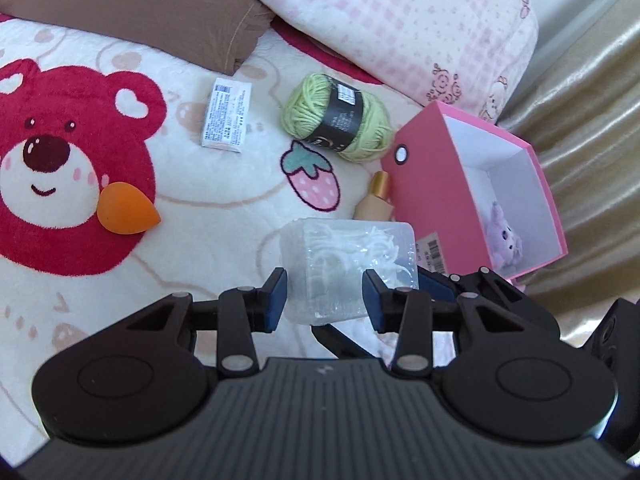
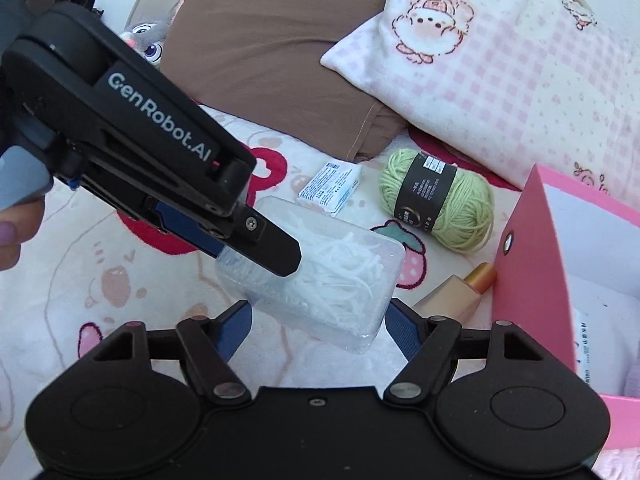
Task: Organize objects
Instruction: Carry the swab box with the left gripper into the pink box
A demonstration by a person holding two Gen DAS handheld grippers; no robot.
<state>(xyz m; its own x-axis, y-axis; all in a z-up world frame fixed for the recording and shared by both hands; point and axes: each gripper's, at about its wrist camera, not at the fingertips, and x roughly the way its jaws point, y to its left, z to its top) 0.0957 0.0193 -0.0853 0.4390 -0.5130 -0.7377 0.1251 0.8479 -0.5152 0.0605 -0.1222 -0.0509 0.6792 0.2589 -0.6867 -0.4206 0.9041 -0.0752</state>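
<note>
A clear plastic box (image 1: 348, 268) of white floss picks sits between the pads of my left gripper (image 1: 325, 296), which is shut on it above the bed. In the right wrist view the same box (image 2: 352, 280) sits between the fingers of my right gripper (image 2: 318, 330), which stands open around its near end; the left gripper (image 2: 256, 256) clamps its far end. A pink open box (image 1: 472, 184) with a purple plush toy (image 1: 505, 236) inside stands on the right, also in the right wrist view (image 2: 532, 264).
On the bear blanket (image 1: 80, 280) lie green yarn (image 1: 340, 116), a white packet (image 1: 226, 116), an orange sponge (image 1: 126, 208) and a gold-capped bottle (image 1: 376, 200). A brown pillow (image 1: 140, 4) and pink pillow (image 1: 400, 20) lie behind. A curtain (image 1: 592, 120) hangs right.
</note>
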